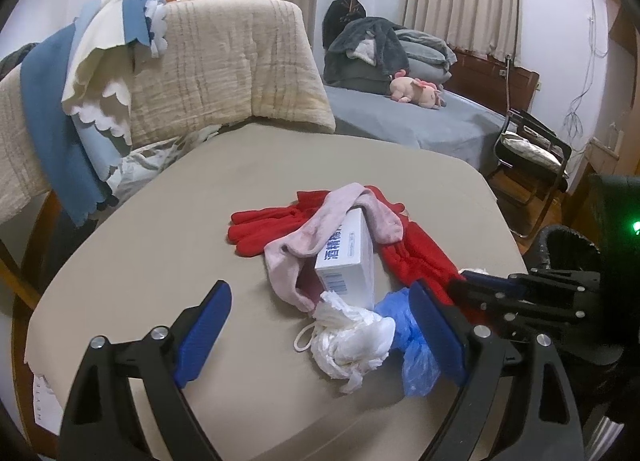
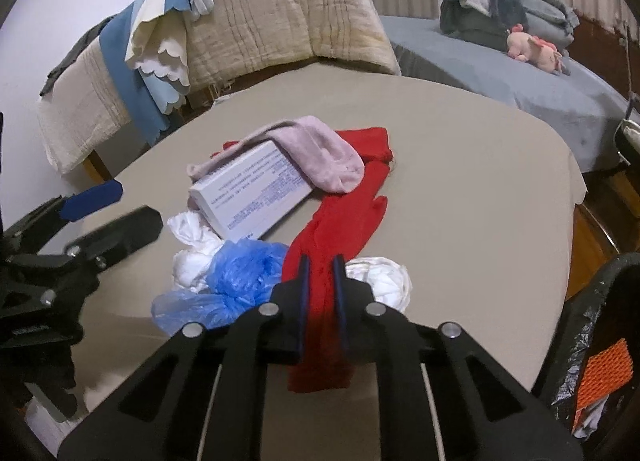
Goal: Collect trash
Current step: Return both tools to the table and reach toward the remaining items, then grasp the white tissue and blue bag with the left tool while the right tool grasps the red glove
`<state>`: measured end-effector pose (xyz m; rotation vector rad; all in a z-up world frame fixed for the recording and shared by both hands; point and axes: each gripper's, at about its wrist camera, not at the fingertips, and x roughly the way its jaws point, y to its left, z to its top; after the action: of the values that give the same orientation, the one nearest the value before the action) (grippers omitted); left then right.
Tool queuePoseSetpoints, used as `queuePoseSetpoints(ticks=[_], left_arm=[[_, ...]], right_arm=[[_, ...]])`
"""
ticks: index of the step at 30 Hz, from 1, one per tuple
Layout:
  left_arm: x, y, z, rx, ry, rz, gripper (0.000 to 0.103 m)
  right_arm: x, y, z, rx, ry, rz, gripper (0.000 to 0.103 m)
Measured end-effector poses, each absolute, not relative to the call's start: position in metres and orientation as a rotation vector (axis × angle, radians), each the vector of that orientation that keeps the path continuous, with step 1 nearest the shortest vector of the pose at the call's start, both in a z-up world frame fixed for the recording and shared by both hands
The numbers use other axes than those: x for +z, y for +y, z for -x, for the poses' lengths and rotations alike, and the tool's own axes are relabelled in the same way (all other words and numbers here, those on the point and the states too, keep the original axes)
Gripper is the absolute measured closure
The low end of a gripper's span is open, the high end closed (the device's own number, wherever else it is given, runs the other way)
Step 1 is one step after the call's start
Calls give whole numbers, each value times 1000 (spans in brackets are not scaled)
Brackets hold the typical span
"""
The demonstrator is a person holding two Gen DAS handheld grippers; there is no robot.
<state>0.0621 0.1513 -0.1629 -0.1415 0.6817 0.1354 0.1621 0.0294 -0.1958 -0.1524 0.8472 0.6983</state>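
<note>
On the beige table lies a pile: a white box, a pink sock, red gloves, a crumpled white tissue and a blue plastic bag. My left gripper is open, its jaws on either side of the white tissue and blue bag. My right gripper is nearly closed around a red glove, just above the table. A second white wad lies right of it. The left gripper also shows in the right wrist view.
A black-lined trash bin stands at the table's right edge, also in the left wrist view. A chair draped with blankets stands behind the table. A bed with a pink plush toy is farther back.
</note>
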Motion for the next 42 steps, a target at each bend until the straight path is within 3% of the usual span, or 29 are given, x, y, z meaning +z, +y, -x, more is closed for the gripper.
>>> queuePoseSetpoints(ticks=[5,14,17,19,22,25,42], left_arm=[[-166,149,-60,126,694,147,21],[-188,139,-70,72,775,177,49],[-197,140,-73,59,804,197,61],[-199,139,-74,37,808,206,74],[-196,136,-73,19,803,204,84],[-189,136,-70,8,784,215,88],[-118,133,-64,-3,625,232,88]], right_arm=[[-180,23,-156,729,811,125,96],[-179,17,-158,727,821,101,96],[-181,15,-160,723,826,96,96],[-181,15,-160,722,826,96,96],[-178,15,-160,723,816,95,96],[-169,15,-159,732,792,92,96],[-110,-15,-157,729,675,30,96]])
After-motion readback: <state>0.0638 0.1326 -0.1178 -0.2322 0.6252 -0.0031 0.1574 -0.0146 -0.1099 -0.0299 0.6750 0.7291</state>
